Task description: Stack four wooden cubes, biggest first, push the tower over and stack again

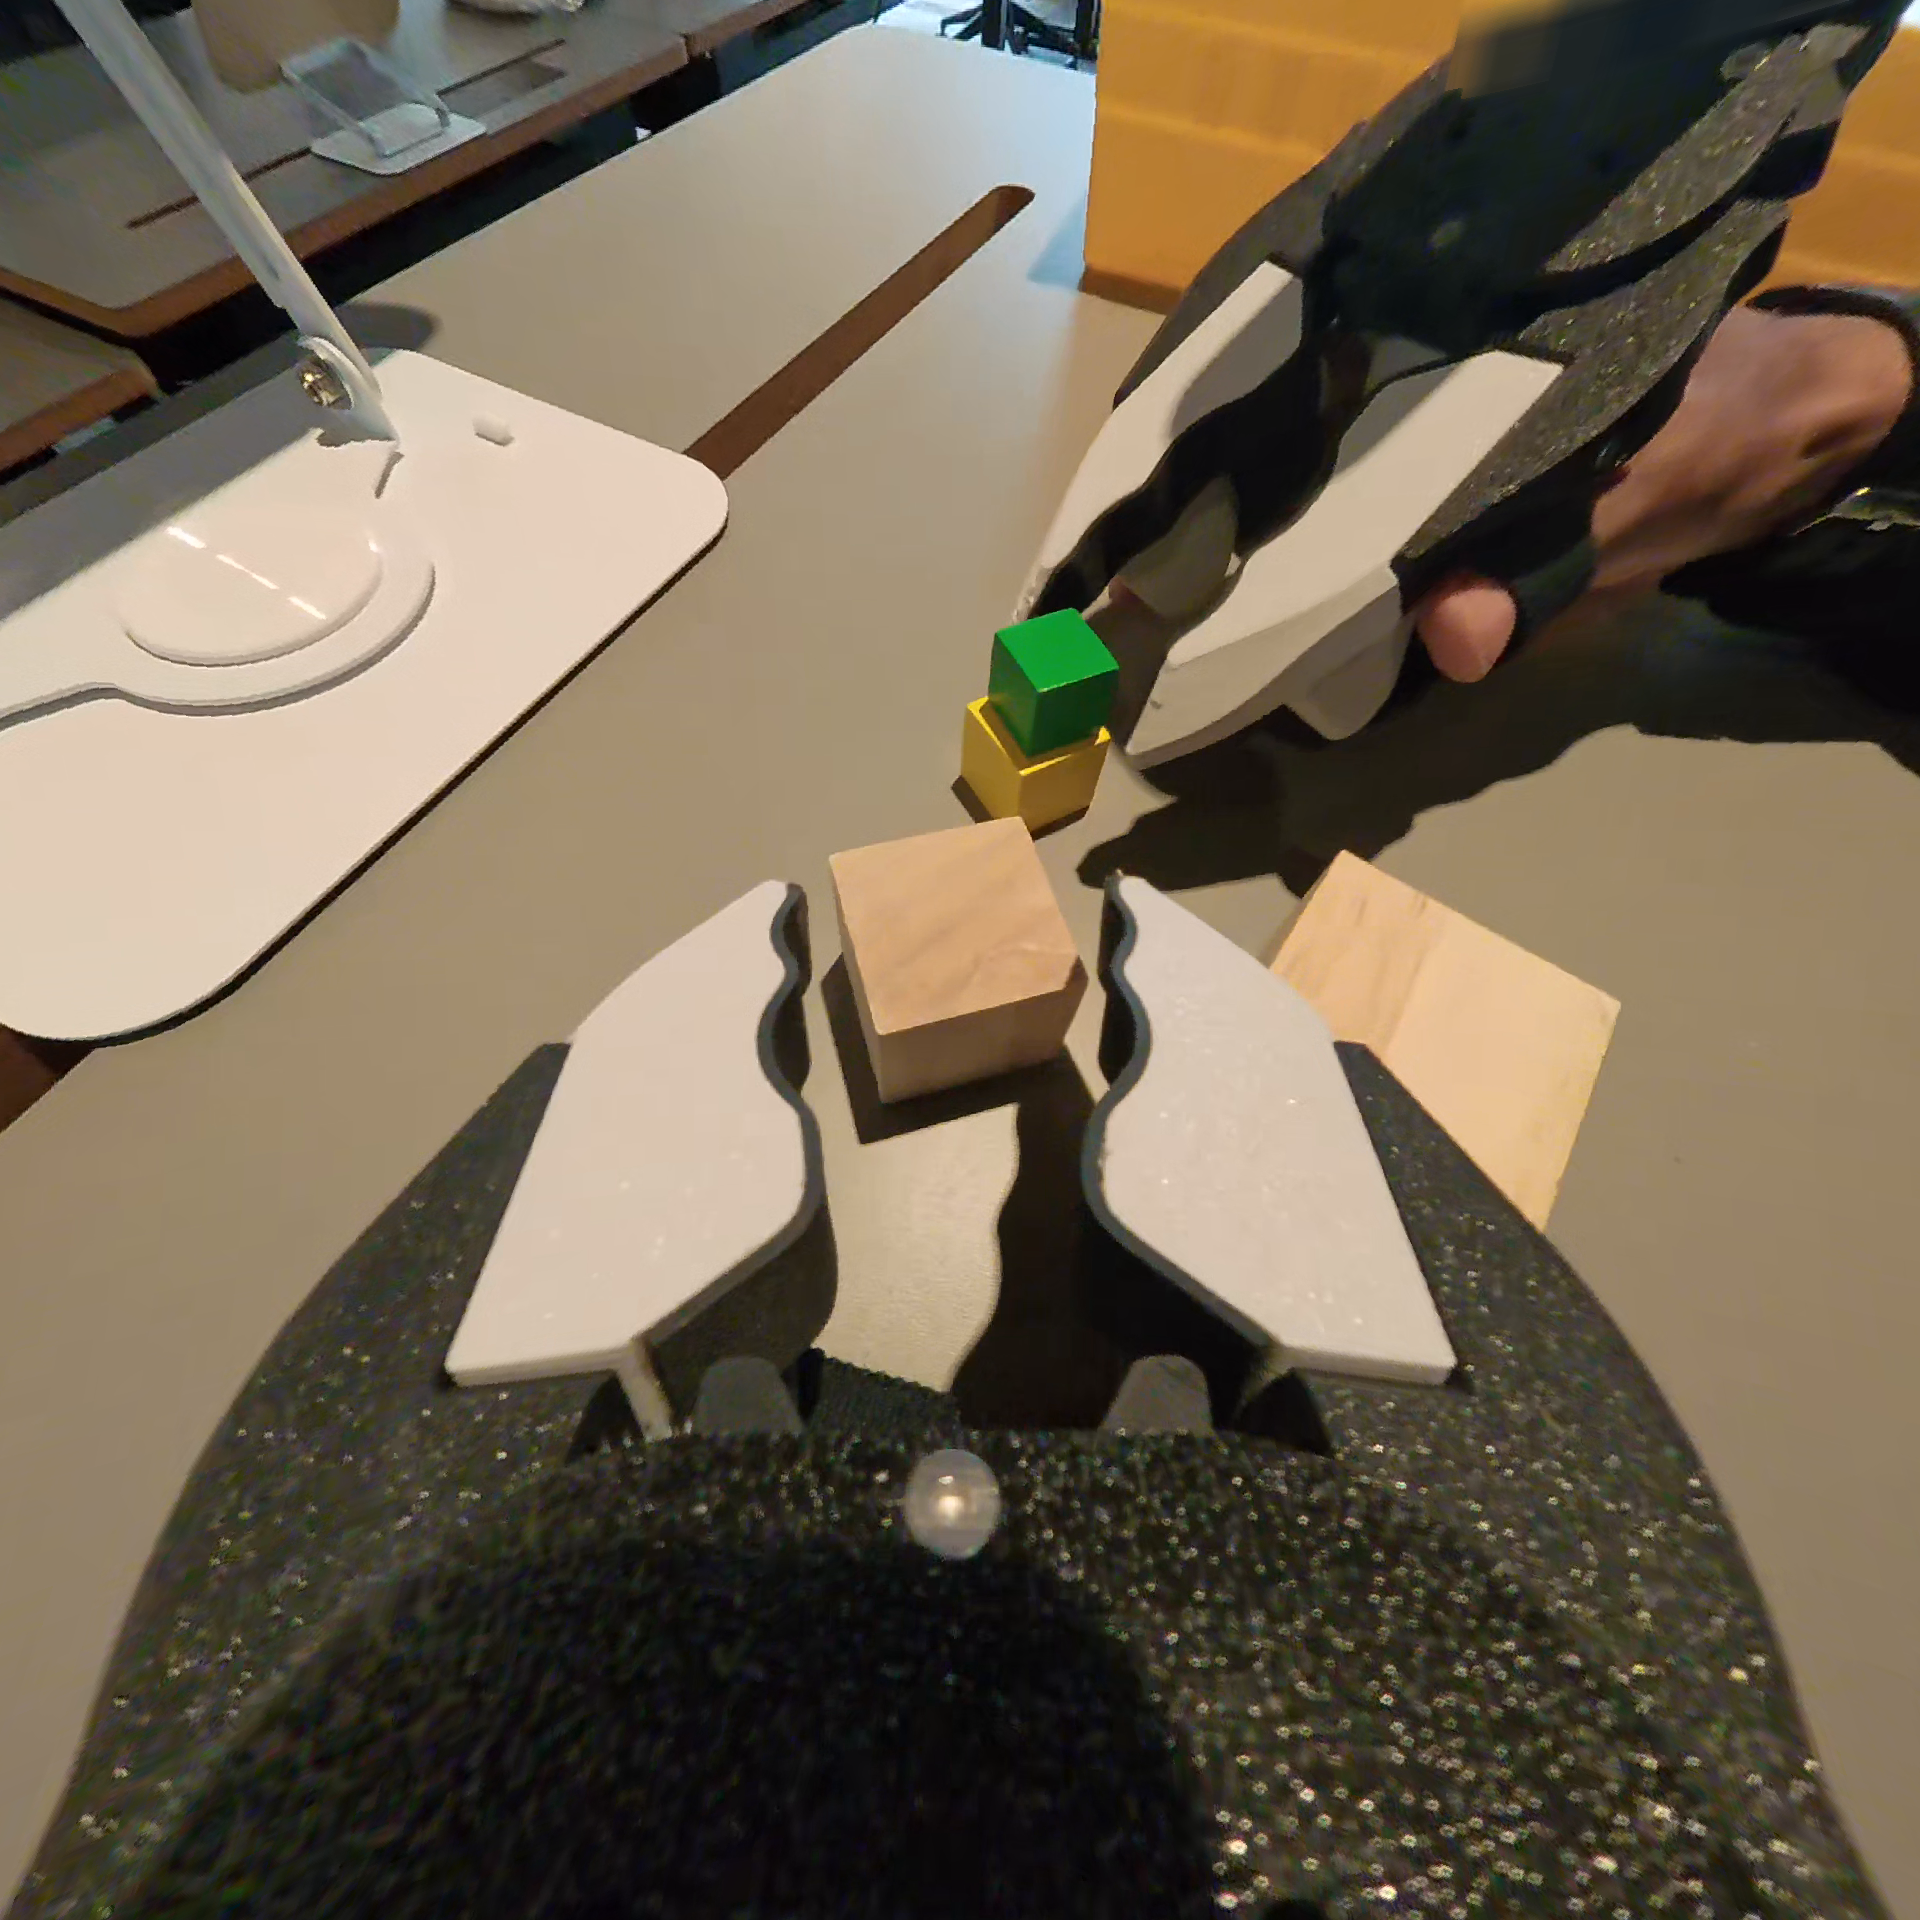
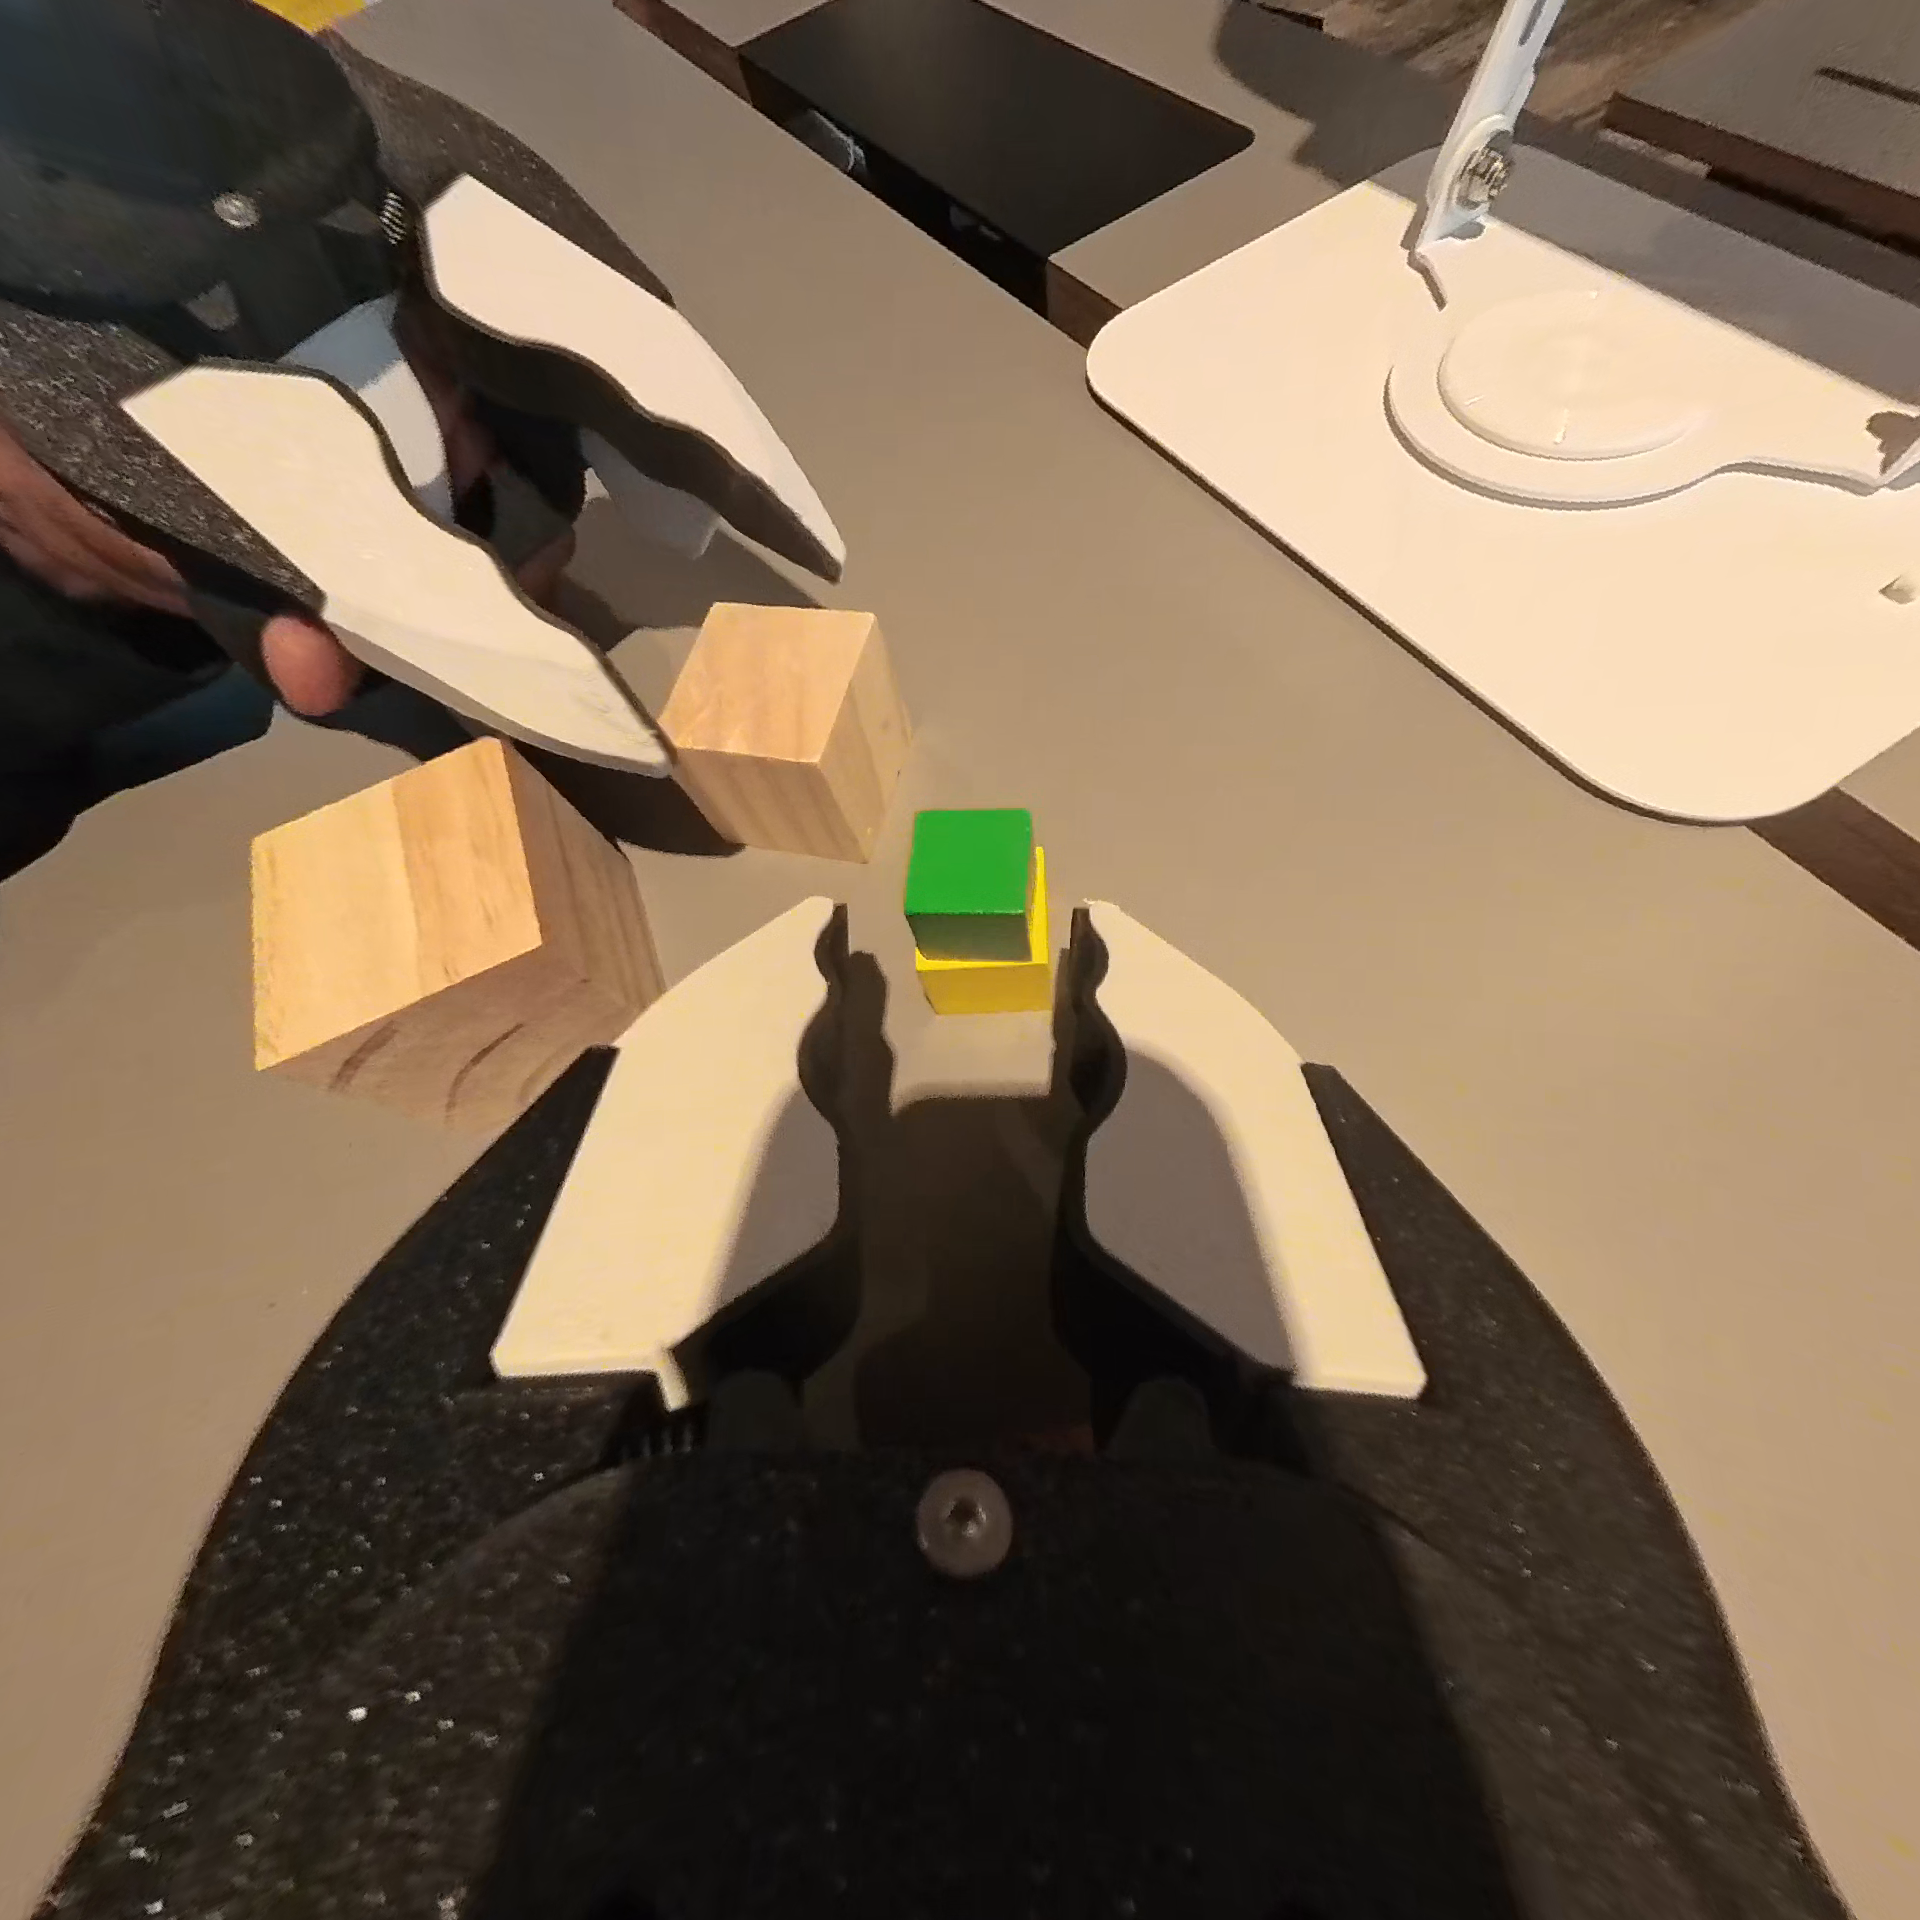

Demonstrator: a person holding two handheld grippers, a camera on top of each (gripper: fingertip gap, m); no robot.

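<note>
A medium wooden cube lies on the grey table between the fingertips of my left gripper. That gripper is open, with a gap on each side of the cube. A large wooden cube sits to its right, partly hidden by my right finger. A small green cube sits askew on a yellow cube farther off. My right gripper is open, its tips on either side of the green cube and yellow cube without touching. The right wrist view also shows the medium cube, large cube and left gripper.
A white stand base with a slanted arm lies on the table's left, and shows in the right wrist view. A long slot and a black recess cut the table behind. A gloved hand holds the right gripper.
</note>
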